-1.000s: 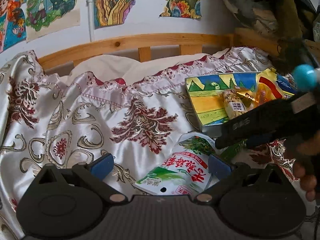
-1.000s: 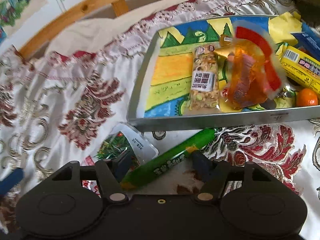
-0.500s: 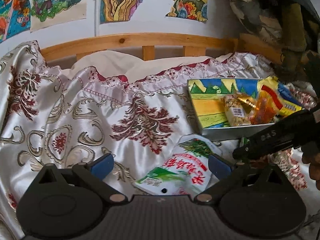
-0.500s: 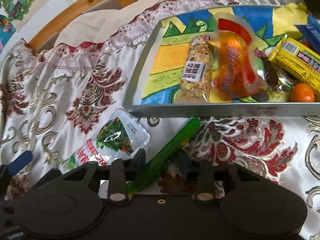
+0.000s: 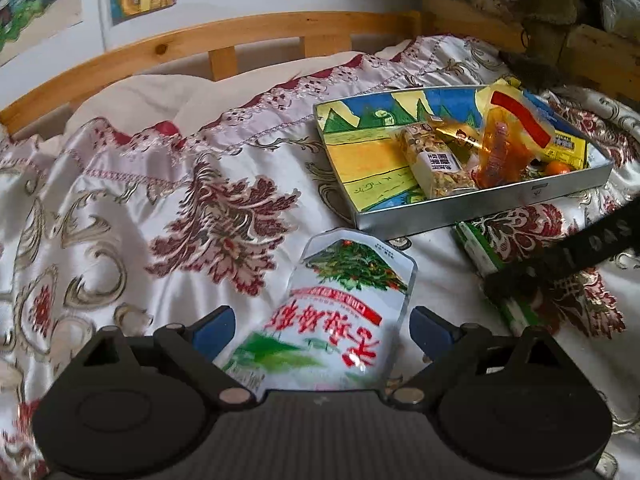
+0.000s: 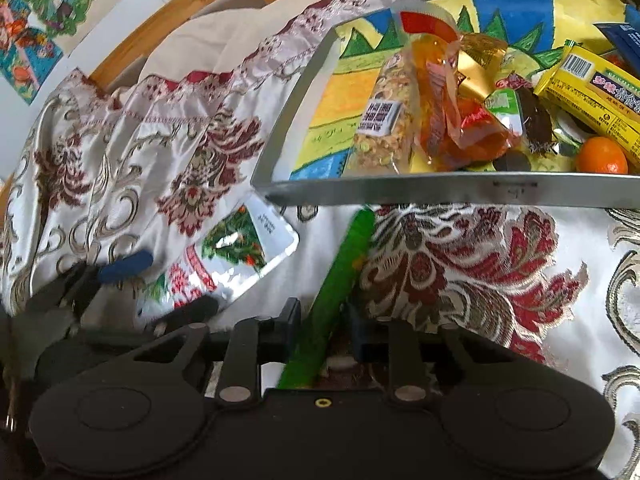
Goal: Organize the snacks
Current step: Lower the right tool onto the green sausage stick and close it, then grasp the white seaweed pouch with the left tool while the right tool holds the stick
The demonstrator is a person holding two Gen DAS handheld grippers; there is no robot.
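Left wrist view. The left gripper (image 5: 322,328) stands wide, its jaws closing, with the white snack pouch (image 5: 340,316) lying between the blue pads (image 5: 212,330); neither pad presses on the pouch, so it is not grasped. The pouch rests on the patterned satin bedspread (image 5: 160,208), just in front of the metal tray (image 5: 480,210). The tray holds a nut bar (image 5: 434,162), an orange packet (image 5: 502,148) and a small orange fruit (image 5: 558,167). To the right, the right gripper (image 5: 516,280) reaches down onto the green stick snack (image 5: 478,250), which lies on the bedspread beside the tray's near wall.

Right wrist view. The right gripper (image 6: 324,320) is almost fully drawn together, its jaws closing on the green stick snack (image 6: 344,264), which runs between the pads and is clamped near its lower end. The stick's far tip lies just short of the tray wall (image 6: 440,192). The white snack pouch (image 6: 236,260) lies to the left, with the left gripper's blue pad (image 6: 126,266) beside it.
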